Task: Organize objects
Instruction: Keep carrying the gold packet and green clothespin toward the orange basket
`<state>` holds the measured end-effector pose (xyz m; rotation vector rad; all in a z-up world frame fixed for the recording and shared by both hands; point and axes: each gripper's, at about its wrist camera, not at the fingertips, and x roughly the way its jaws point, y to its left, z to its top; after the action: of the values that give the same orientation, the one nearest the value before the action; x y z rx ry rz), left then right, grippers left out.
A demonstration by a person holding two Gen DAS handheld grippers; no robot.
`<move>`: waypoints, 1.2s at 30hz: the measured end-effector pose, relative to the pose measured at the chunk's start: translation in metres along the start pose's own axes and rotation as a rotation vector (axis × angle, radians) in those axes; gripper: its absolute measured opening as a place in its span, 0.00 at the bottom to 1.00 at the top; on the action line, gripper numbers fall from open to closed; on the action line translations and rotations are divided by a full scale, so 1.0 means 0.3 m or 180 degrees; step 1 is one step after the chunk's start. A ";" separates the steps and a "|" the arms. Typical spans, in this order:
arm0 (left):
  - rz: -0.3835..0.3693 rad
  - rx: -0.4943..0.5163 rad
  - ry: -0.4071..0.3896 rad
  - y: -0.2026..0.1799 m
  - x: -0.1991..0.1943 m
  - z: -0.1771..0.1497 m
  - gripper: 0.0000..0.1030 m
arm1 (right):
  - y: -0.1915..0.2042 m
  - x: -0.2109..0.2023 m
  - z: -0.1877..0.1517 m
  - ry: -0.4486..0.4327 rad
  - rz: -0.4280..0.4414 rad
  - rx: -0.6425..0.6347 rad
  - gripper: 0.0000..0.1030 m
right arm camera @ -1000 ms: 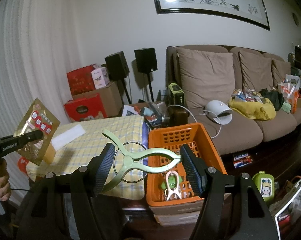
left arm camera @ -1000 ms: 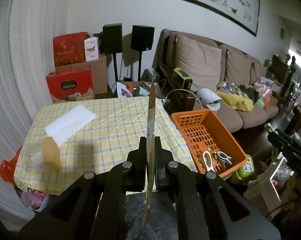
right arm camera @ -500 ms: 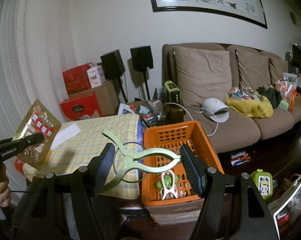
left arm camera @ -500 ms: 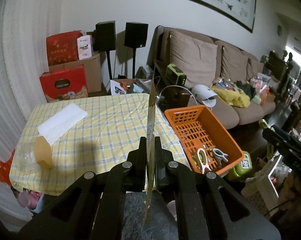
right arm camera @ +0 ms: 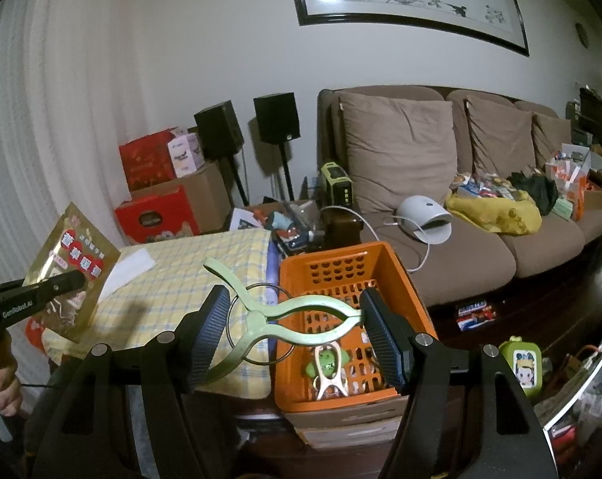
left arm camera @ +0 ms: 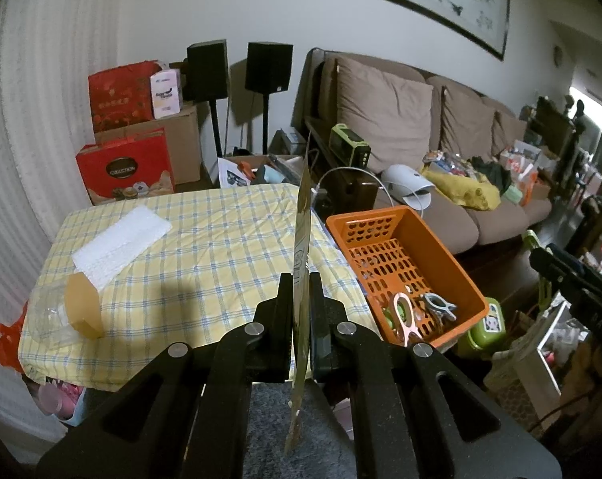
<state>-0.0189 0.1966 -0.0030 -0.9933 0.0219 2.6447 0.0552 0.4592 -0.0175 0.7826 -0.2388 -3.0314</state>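
Mid-sorting: left gripper point(left arm camera: 300, 291) pinches a gold packet point(left arm camera: 303, 215); right gripper point(right arm camera: 293, 319) clamps a green clip point(right arm camera: 285, 315) — likely next lowered into the orange basket point(right arm camera: 404, 279).

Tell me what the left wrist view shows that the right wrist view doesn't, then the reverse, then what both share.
Left wrist only: the clear plastic container on the table corner, and the gold packet edge-on in the left gripper.
Right wrist only: the green clothespin held in the right gripper, and the packet's printed face.
Both: the orange basket with clips, the checked tablecloth, and the sofa.
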 end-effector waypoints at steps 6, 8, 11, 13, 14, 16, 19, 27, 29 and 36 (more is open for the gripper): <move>0.0023 0.0025 0.0006 -0.019 0.022 -0.003 0.06 | -0.001 -0.003 0.003 0.0004 -0.0024 -0.0006 0.67; 0.0024 0.0033 0.0019 -0.026 0.030 -0.004 0.06 | -0.006 -0.004 0.004 0.0001 -0.0032 -0.0001 0.67; 0.0021 0.0044 0.0034 -0.038 0.041 -0.006 0.06 | -0.015 -0.001 0.007 0.0004 -0.0042 0.0017 0.67; 0.0004 0.0046 0.0045 -0.042 0.046 -0.007 0.06 | -0.018 0.000 0.009 0.0005 -0.0053 0.0027 0.67; -0.0003 0.0050 0.0050 -0.044 0.049 -0.008 0.06 | -0.018 0.000 0.011 0.0007 -0.0061 0.0026 0.67; -0.0006 0.0064 0.0052 -0.048 0.051 -0.008 0.06 | -0.014 -0.004 0.014 -0.0008 -0.0069 0.0020 0.67; -0.0020 0.0069 0.0033 -0.057 0.047 -0.003 0.06 | -0.012 -0.014 0.018 -0.0030 -0.0059 0.0006 0.67; -0.0042 0.0076 -0.0005 -0.077 0.051 0.019 0.06 | -0.016 -0.009 0.017 -0.0010 -0.0061 0.0016 0.67; -0.0032 0.0057 0.0003 -0.075 0.059 0.023 0.06 | -0.018 -0.008 0.018 -0.0008 -0.0059 0.0014 0.67; -0.0026 0.0055 0.0014 -0.077 0.067 0.029 0.06 | -0.023 -0.011 0.018 -0.0006 -0.0077 0.0047 0.67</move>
<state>-0.0318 0.2254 -0.0071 -0.9915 0.0417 2.6306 0.0558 0.4671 -0.0124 0.7894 -0.2539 -3.0566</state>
